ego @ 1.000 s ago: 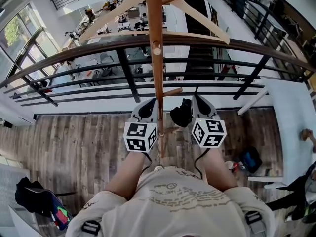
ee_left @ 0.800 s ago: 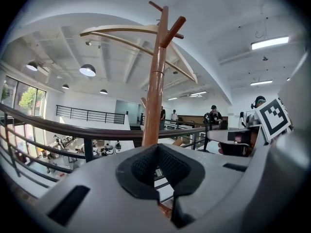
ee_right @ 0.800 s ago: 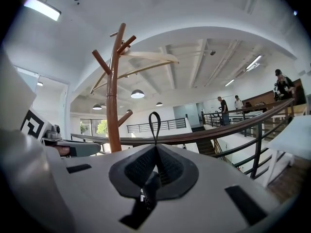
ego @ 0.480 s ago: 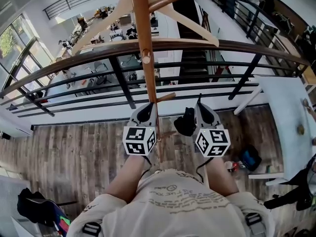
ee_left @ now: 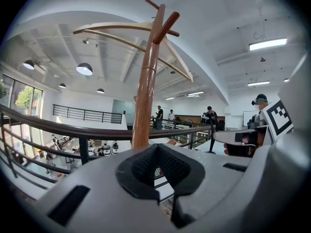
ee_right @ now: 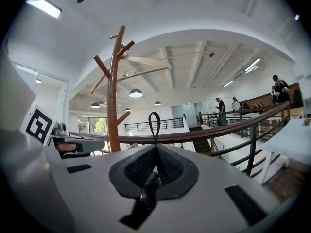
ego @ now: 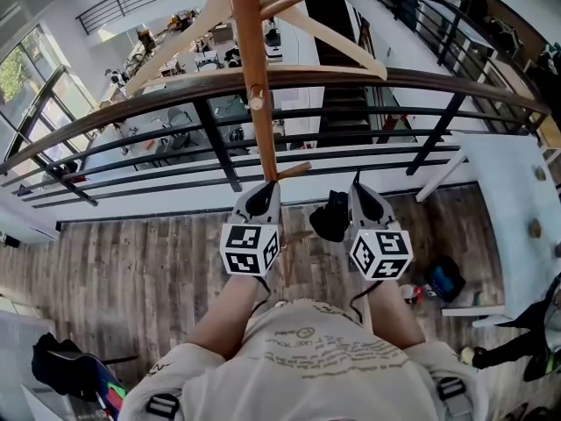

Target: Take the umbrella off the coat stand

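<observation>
The wooden coat stand [ego: 254, 86] rises straight in front of me, its pole just ahead of my left gripper [ego: 266, 188]. That gripper is shut with nothing between its jaws, and the pole [ee_left: 146, 101] stands behind its tips. My right gripper [ego: 355, 188] is shut on the black folded umbrella [ego: 330, 217], which hangs at its inner side, right of the pole and apart from it. In the right gripper view the umbrella's black strap loop [ee_right: 154, 125] pokes up out of the closed jaws, with the stand [ee_right: 113, 101] off to the left.
A wooden clothes hanger [ego: 289, 24] hangs at the stand's top. A curved dark railing [ego: 351, 82] runs right behind the stand, over a drop to a lower floor. A white table [ego: 517, 200] is at right, a blue bag [ego: 443, 279] below it, a dark bag [ego: 61, 362] at lower left.
The right gripper with the umbrella has drifted slightly right and down, away from the pole. The head view has shifted, so the stand sits further left.
</observation>
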### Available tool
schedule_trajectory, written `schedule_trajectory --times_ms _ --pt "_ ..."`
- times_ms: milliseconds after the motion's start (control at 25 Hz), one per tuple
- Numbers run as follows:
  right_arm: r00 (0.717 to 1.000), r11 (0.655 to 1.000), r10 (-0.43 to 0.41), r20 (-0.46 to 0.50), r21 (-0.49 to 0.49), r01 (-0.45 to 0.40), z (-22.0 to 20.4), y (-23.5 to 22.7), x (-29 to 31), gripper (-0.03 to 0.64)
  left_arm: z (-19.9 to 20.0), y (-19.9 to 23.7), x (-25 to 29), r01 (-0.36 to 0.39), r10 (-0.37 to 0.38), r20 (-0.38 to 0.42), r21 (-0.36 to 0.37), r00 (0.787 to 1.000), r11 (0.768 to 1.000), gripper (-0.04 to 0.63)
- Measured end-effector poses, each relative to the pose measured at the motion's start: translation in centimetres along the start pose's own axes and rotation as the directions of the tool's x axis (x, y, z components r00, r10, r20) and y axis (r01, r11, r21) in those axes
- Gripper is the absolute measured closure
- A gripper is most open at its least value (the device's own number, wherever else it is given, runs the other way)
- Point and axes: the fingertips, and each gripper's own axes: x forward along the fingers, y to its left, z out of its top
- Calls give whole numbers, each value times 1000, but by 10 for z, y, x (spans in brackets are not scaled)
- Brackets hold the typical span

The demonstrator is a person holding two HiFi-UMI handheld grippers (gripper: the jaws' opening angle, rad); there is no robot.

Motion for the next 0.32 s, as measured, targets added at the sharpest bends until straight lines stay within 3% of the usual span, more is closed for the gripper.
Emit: schedule_trajectory --times_ms 320 --pt "1000 1000 16 3 2 -16 1 1 -3 612 -3 -4 -4 -15 15 -6 0 1000 1000 592"
